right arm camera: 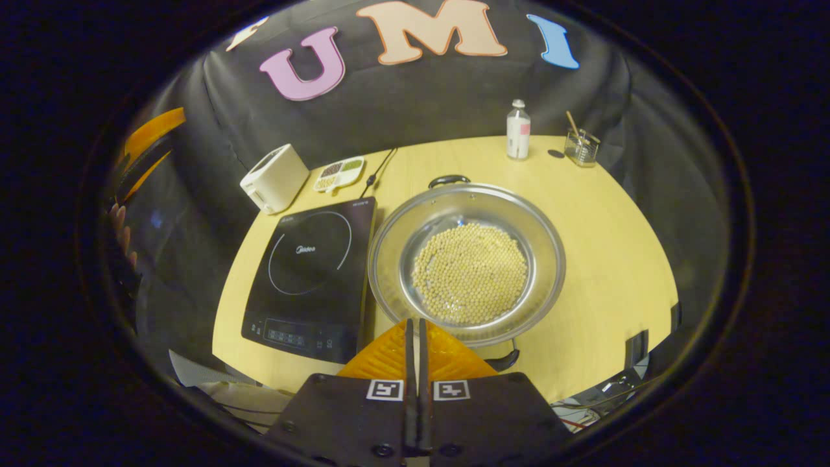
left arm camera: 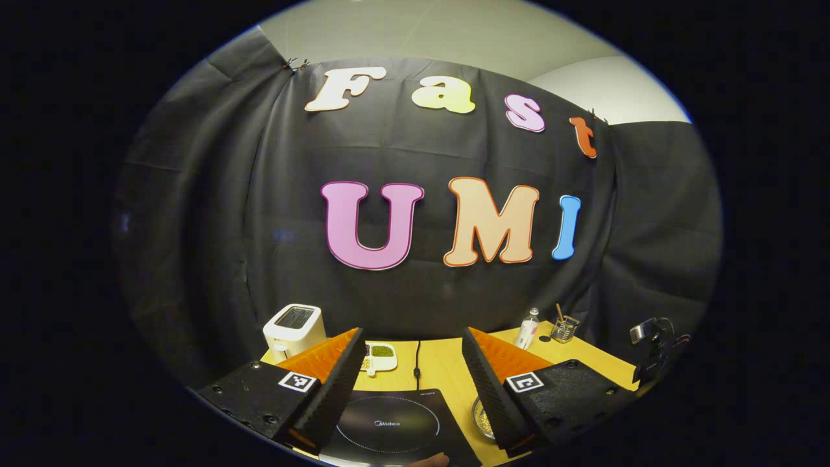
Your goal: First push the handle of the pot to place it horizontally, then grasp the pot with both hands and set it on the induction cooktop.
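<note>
Right gripper view: pot handles near-far beside cooktop; right fingers together, left fingers spread

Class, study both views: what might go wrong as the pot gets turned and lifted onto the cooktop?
1. The pot holds loose beans; a hard push or tilted lift may spill them.
2. It sits close beside the cooktop, so turning its near handle may knock it.
3. The right gripper is shut and must open before grasping.

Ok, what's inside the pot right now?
The pot holds a layer of small pale round beans covering most of its bottom. The right gripper, fingers closed together, hides the near rim, so anything there cannot be seen.
</note>
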{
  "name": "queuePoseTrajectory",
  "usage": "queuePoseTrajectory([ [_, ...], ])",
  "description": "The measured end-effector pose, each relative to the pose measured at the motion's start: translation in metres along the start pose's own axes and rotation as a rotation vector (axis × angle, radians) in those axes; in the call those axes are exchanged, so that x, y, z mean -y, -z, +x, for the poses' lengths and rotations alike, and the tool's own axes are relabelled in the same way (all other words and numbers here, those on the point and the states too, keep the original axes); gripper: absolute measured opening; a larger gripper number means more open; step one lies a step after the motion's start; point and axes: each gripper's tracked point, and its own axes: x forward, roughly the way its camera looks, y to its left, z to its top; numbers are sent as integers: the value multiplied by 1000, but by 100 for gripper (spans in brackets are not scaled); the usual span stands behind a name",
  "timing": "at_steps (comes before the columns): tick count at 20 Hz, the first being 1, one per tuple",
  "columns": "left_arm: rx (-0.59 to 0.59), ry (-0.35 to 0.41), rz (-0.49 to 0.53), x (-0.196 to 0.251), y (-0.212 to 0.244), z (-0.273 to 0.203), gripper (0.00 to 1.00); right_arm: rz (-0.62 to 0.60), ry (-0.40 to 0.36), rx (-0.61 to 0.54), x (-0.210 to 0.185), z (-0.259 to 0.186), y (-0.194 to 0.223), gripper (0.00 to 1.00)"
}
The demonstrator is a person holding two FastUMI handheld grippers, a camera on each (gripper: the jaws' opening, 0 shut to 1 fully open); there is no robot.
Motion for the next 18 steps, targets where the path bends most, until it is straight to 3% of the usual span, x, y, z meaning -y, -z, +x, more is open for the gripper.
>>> queuePoseTrajectory([
  [1,-4,-8,-2,-5,2,0,91,-1,1,-19,1,6,8,3],
  [6,-17,-50,-9,-28,10,-5,90,-25,26,-124,7,29,46,7],
  [7,-20,-57,-11,-32,12,-5,91,-34,34,-141,8,34,53,0],
  [8,-22,-62,-13,-34,12,-6,90,-40,38,-155,8,37,58,7],
  [9,-23,-65,-12,-36,13,-7,90,-44,42,-166,9,40,62,3],
  [18,-34,-89,-4,-42,17,-9,90,-58,61,-221,23,50,75,0],
])
